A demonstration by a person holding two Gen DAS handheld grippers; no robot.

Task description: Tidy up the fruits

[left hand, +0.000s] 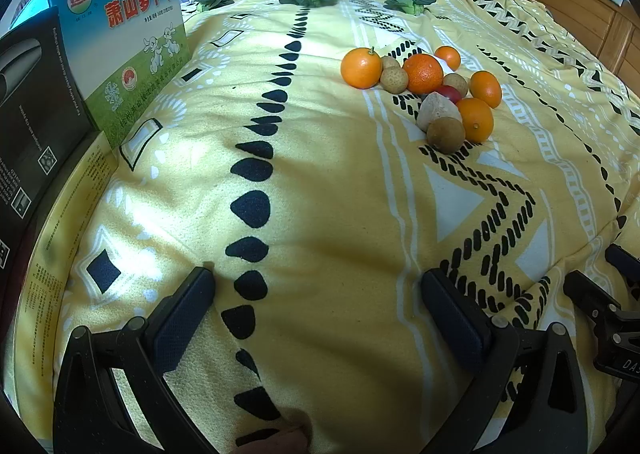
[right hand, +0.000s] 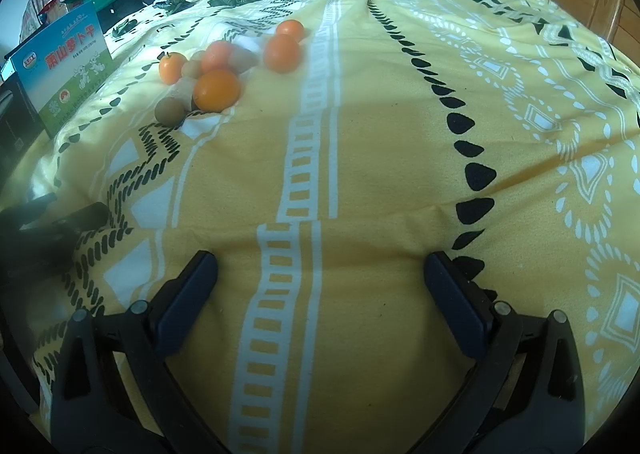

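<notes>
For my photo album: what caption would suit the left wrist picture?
Open left gripper hovers over a yellow patterned cloth, facing a pile of fruit.

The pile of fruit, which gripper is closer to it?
Hard to say. The fruit pile lies ahead-right of the open left gripper and ahead-left of the open right gripper, neither touching it.
</notes>
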